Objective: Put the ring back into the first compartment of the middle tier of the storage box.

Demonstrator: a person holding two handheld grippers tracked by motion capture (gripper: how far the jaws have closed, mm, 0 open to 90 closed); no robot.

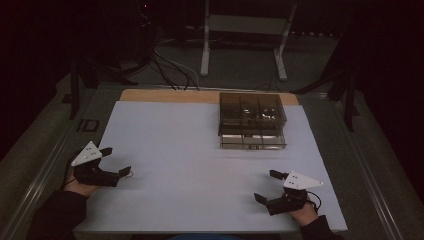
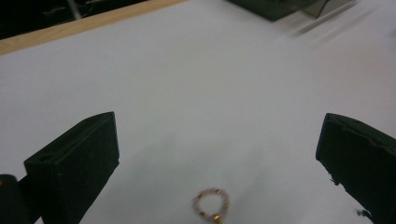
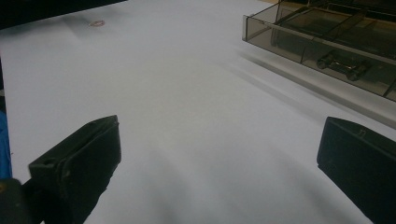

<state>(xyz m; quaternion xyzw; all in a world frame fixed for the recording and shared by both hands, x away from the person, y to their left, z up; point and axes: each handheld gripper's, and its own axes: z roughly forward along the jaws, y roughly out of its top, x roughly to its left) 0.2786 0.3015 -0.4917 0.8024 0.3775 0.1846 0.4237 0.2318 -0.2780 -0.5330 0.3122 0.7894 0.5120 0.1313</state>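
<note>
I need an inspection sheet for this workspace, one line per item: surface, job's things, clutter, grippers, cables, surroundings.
Surface: white sheet over a wooden table edge.
Job's things: smoky transparent plastic compartment box at far right, small dark items inside; small pink beaded ring on the sheet.
Clutter: nothing seen.
Grippers: left gripper open, the ring lying between its jaws; right gripper open, empty.
Cables: dark cables on the floor beyond the table.
Surroundings: dim room, grey metal stand behind.

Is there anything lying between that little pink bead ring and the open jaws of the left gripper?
Nothing visible does. The ring lies on bare white table just ahead of the left gripper, between its wide-open jaws.
</note>
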